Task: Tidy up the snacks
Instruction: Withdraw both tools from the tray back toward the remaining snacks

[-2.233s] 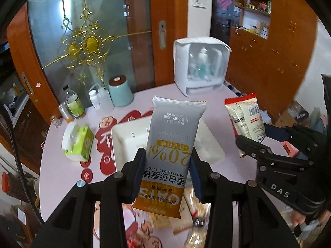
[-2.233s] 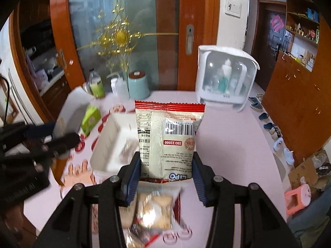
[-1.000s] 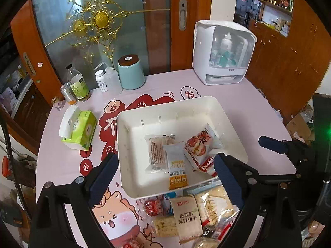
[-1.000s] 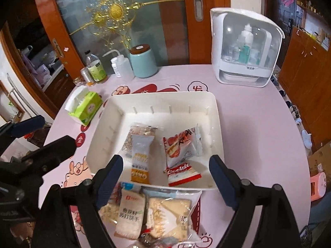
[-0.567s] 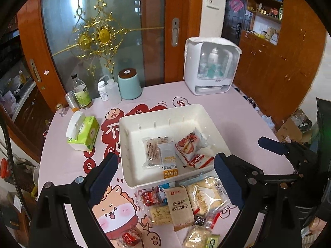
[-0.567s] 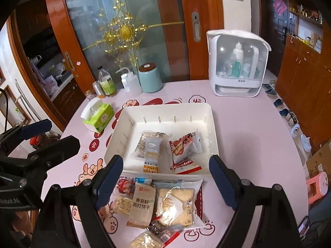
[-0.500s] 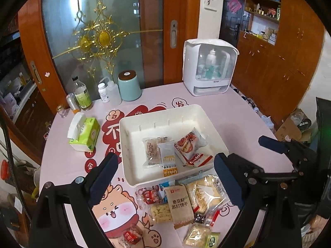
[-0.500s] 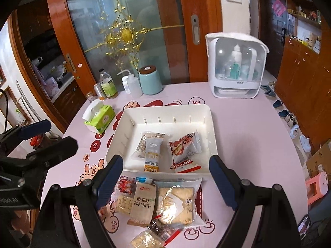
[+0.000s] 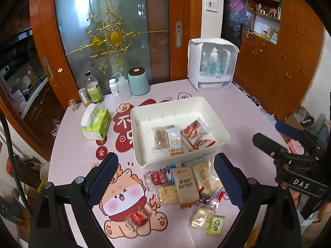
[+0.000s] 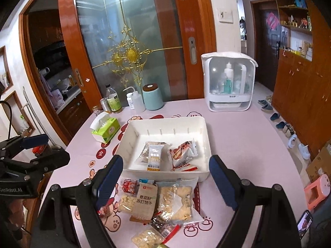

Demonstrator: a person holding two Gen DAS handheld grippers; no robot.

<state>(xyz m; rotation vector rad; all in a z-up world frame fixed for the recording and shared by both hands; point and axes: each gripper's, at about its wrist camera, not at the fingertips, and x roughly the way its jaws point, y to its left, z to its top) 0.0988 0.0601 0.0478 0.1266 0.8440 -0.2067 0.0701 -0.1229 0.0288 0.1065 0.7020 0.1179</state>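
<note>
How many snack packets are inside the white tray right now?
4 in the white tray: a brown cracker packet at left, an oat bar overlapping it, a red-and-white pack at right, a red-edged pack partly under that. More could hide beneath.

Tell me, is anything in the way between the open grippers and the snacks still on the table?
Nothing visible blocks them. The loose snacks lie on the table just in front of the bin, with open air between them and the left gripper and right gripper, both open and empty.
</note>
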